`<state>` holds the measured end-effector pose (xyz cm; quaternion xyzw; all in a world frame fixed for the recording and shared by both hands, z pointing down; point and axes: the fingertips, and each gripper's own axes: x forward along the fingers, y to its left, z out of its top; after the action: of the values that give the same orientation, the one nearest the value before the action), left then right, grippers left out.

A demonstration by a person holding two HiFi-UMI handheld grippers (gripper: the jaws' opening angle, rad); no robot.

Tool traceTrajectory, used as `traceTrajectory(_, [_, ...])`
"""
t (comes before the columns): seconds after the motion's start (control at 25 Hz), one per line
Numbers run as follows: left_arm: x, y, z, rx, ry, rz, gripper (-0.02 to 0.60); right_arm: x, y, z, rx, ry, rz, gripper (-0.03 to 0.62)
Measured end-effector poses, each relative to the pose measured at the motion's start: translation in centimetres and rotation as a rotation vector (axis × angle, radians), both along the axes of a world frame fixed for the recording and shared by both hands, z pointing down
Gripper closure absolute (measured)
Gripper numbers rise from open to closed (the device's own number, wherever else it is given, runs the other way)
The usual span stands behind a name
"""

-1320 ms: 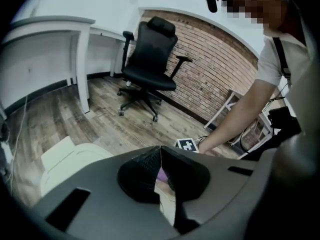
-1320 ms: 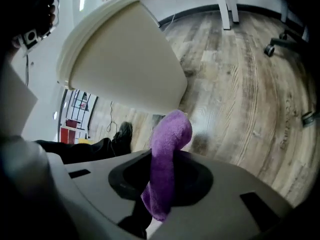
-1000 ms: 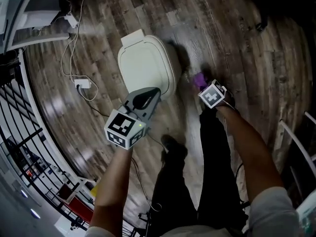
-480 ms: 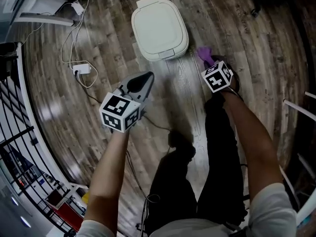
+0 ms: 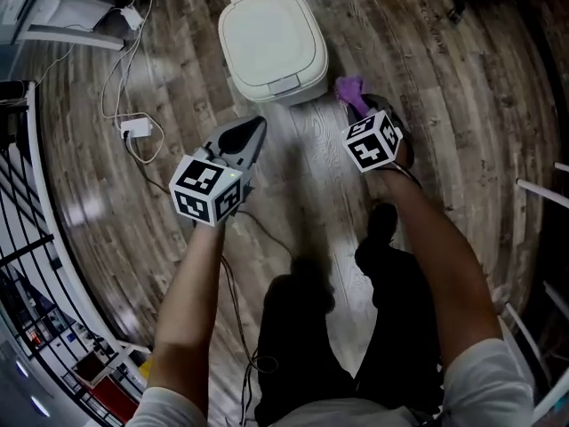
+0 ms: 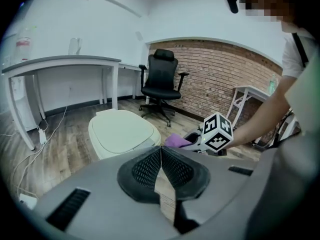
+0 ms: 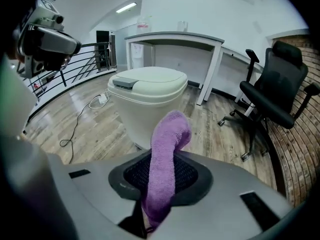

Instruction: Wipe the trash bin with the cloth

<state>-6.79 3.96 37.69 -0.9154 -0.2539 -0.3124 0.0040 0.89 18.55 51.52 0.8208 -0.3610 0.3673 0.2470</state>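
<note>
Nearest us, our left gripper [image 6: 161, 156] has its jaws pressed together on nothing, just short of the trash bin [image 5: 271, 43], our right gripper [image 7: 161, 178] is clamped on the purple cloth [image 7: 169, 144] near the bin's front right corner, and behind the bin stands a black office chair [image 6: 162, 81].

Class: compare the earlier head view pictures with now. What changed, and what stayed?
The trash bin sits higher in the head view, and the left gripper, shut and empty, no longer overlaps it. The right gripper still clamps the purple cloth; nothing taken or released.
</note>
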Motion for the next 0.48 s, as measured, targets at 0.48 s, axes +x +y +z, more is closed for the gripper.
traceTrajectory(0.48, [0.8,-0.2,11.1,-0.187,0.237,-0.216,0.577,4.6,-1.4,2.7,-0.007,0.271,0.02,0.505])
